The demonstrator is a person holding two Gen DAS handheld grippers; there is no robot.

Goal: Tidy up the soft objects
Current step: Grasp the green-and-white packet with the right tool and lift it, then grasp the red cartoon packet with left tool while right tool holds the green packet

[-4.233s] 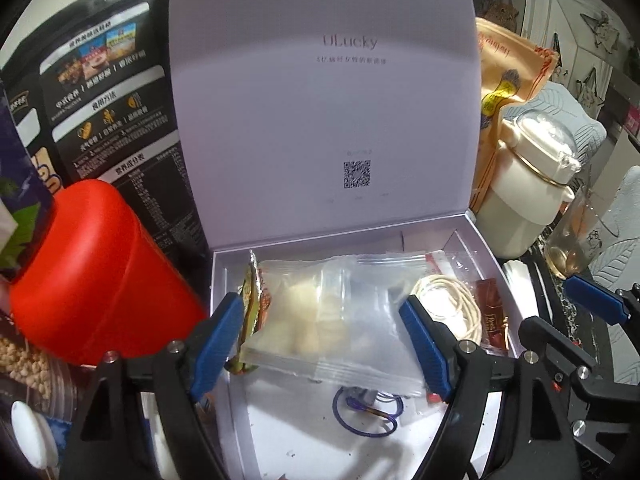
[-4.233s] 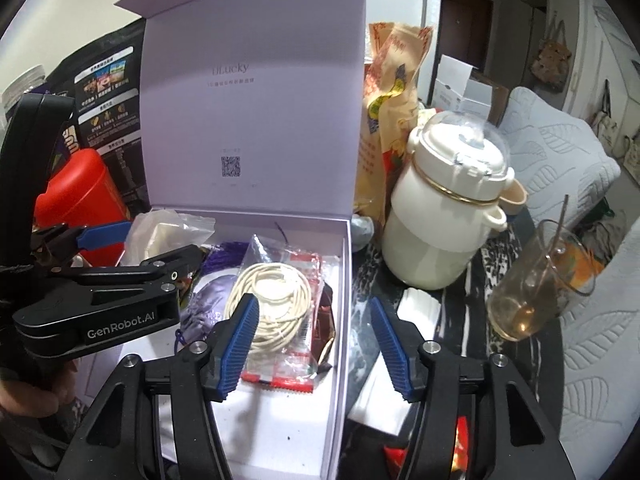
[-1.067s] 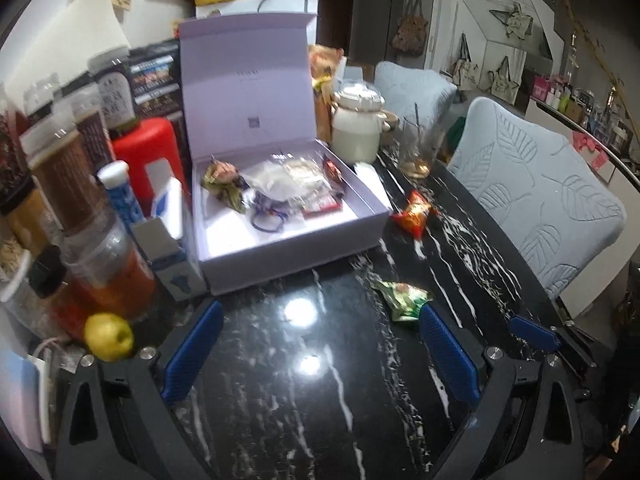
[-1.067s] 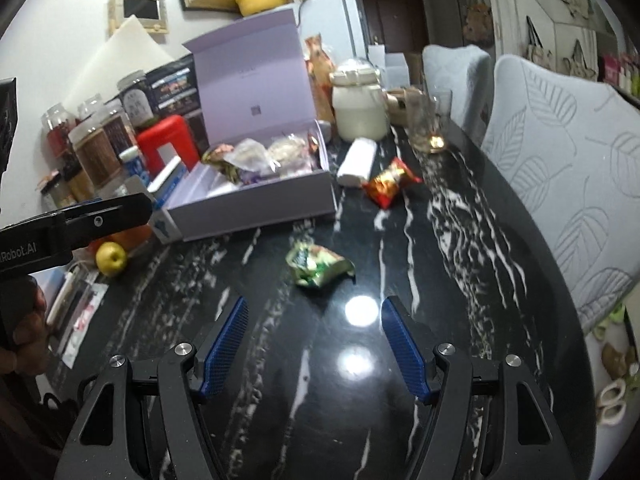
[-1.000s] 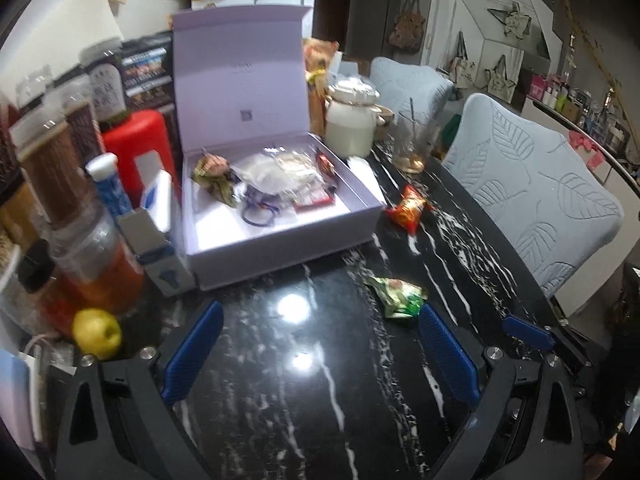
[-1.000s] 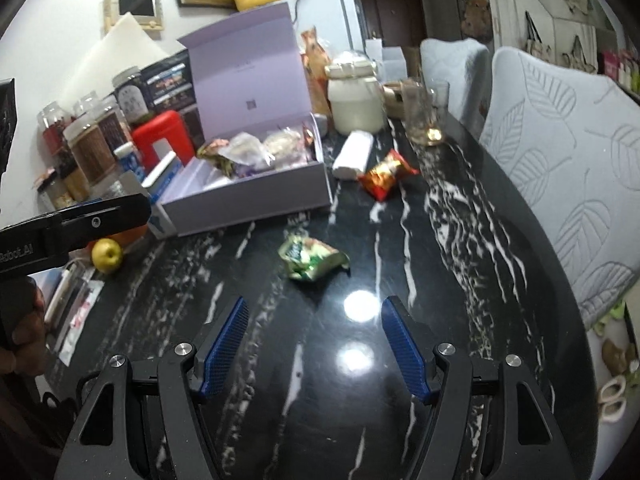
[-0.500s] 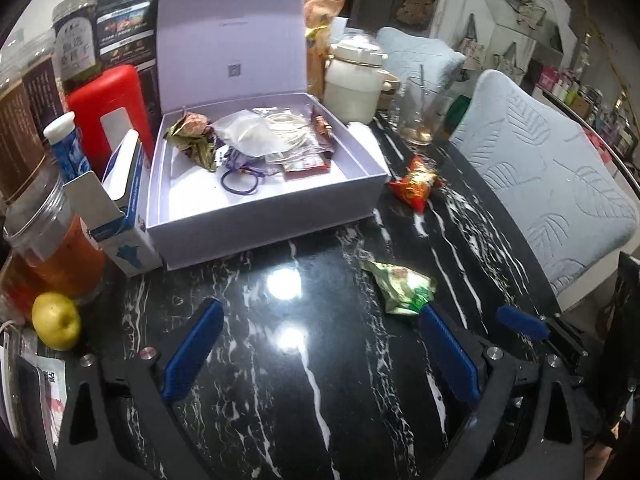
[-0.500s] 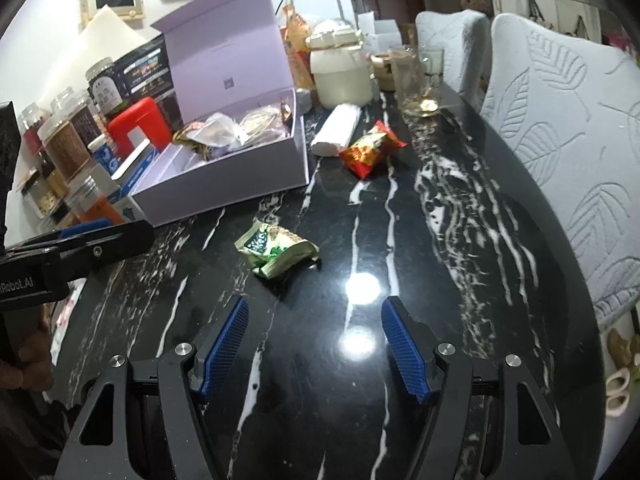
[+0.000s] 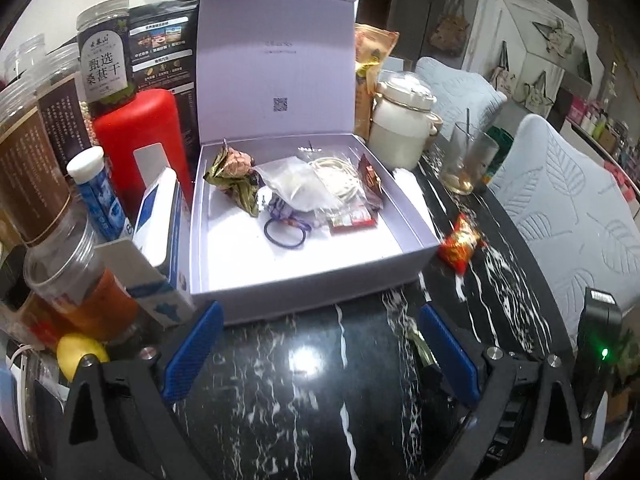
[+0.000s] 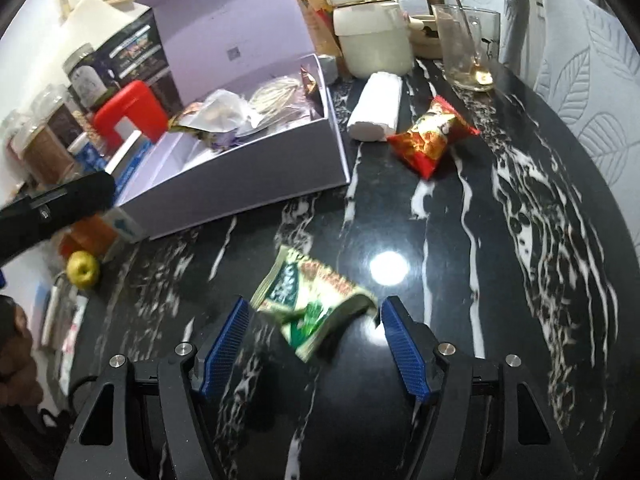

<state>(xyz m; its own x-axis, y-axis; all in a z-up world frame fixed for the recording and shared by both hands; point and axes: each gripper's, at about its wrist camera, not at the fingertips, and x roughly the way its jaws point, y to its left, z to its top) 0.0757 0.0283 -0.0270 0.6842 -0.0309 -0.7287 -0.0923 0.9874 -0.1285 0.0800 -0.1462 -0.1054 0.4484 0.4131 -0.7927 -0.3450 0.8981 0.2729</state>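
An open lavender box point(image 9: 312, 280) stands on the black marble table and holds a clear bag point(image 9: 296, 188), a crumpled green-gold packet point(image 9: 236, 180), a coiled cord and a purple hair tie point(image 9: 284, 236). My left gripper point(image 9: 320, 312) hovers open just before the box's front wall, with nothing between its fingers. A green snack packet point(image 10: 316, 300) lies flat on the table between the blue pads of my right gripper point(image 10: 315, 306), which is open; the pads stand clear of it. Farther back lie a red snack packet point(image 10: 432, 140) and a white roll point(image 10: 378, 106).
Left of the box crowd jars point(image 9: 36, 168), a red canister point(image 9: 140, 140), a blue tube point(image 9: 100, 196), a blue-white carton point(image 9: 156, 240) and a yellow-green apple point(image 10: 82, 268). A cream pot point(image 10: 372, 40) and a glass point(image 10: 464, 52) stand behind. Padded chairs point(image 10: 592, 80) line the right edge.
Both grippers have moved forward and lower over the table. The box is closer in the left view, and the green packet now lies between the right gripper's fingers.
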